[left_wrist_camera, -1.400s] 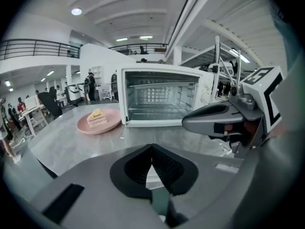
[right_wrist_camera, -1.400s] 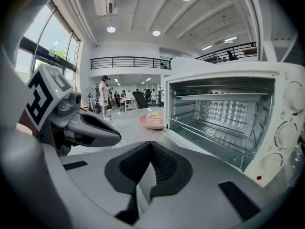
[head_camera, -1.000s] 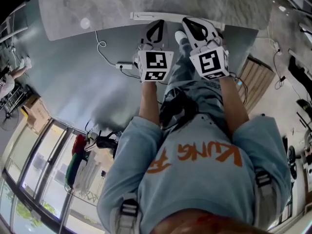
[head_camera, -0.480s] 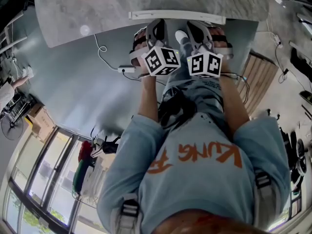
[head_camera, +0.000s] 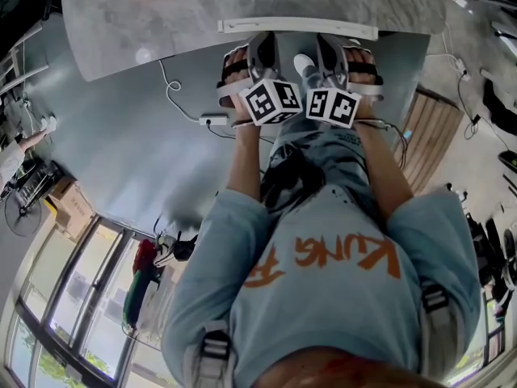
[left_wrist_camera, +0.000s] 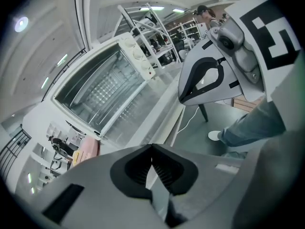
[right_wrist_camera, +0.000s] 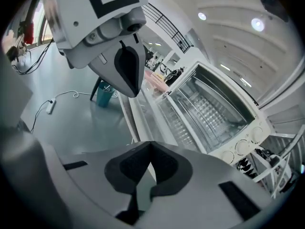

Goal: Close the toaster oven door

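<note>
So right now the left gripper (left_wrist_camera: pixel 152 168) is sitting clenched with nothing between its jaws, and the right gripper (right_wrist_camera: pixel 151 168) is doing the same, empty too. Both are hovering side by side just off the table (head_camera: pixel 105 23) edge. The toaster oven (left_wrist_camera: pixel 102 82) is sitting on that table, its door (left_wrist_camera: pixel 138 116) hanging wide open, glass lying flat toward the grippers.

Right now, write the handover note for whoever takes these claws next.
Left claw: shut, empty.
Right claw: shut, empty.
Both sit side by side, close to the front edge of the door; contact cannot be confirmed.
Toaster oven: door open, folded down roughly level.
Done: nothing yet.
Left: lift the door and push it closed.
</note>
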Demonstrator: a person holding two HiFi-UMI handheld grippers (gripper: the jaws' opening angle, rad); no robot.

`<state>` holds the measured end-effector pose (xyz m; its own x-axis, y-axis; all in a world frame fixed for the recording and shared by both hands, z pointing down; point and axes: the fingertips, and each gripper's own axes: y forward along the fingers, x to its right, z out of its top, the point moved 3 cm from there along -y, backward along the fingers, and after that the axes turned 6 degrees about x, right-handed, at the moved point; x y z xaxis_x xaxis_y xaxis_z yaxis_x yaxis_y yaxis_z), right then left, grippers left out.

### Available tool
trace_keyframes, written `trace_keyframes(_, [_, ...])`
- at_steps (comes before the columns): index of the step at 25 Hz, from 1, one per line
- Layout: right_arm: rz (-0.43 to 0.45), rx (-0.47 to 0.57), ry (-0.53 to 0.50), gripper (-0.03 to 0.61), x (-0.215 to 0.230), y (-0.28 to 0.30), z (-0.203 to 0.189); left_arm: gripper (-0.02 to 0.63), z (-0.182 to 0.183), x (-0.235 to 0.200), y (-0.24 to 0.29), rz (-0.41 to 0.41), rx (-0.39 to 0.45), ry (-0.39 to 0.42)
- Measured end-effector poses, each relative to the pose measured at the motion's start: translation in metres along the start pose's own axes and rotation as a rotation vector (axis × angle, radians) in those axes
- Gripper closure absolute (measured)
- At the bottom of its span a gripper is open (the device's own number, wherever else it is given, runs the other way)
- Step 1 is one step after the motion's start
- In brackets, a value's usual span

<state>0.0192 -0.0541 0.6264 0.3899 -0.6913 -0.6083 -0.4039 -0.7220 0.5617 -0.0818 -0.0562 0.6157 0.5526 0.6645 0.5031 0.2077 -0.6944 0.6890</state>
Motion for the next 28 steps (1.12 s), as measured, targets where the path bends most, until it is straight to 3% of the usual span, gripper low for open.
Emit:
trace_keyframes(6, [-0.072, 0.036, -0.001, 0.575, 0.01, -0.011, 0.007, 0.611, 0.011, -0.001, -0.006, 0.034, 0.025, 0.014])
trace_keyframes(14, [-0.062, 0.04, -0.037, 0.55, 0.032, -0.022, 0.023, 0.597, 0.02, -0.017, -0.016, 0.088, 0.055, 0.071])
trace_keyframes(19, [-0.06, 0.052, -0.068, 0.522, 0.044, -0.035, 0.032, 0.548, 0.031, -0.025, -0.032, 0.067, 0.086, 0.086])
trace_keyframes(22, [-0.07, 0.061, -0.086, 0.515, 0.056, -0.038, 0.04, 0.468, 0.035, -0.031, -0.035, 0.046, 0.099, 0.088])
trace_keyframes(24, [-0.071, 0.066, -0.091, 0.503, 0.064, -0.039, 0.046, 0.468, 0.036, -0.038, -0.035, 0.051, 0.105, 0.09])
trace_keyframes(26, [-0.054, 0.073, -0.081, 0.475, 0.068, -0.042, 0.051, 0.468, 0.04, -0.044, -0.039, 0.064, 0.115, 0.09])
trace_keyframes(28, [-0.037, 0.076, -0.076, 0.37, 0.07, -0.044, 0.055, 0.468, 0.045, -0.051, -0.042, 0.081, 0.131, 0.092])
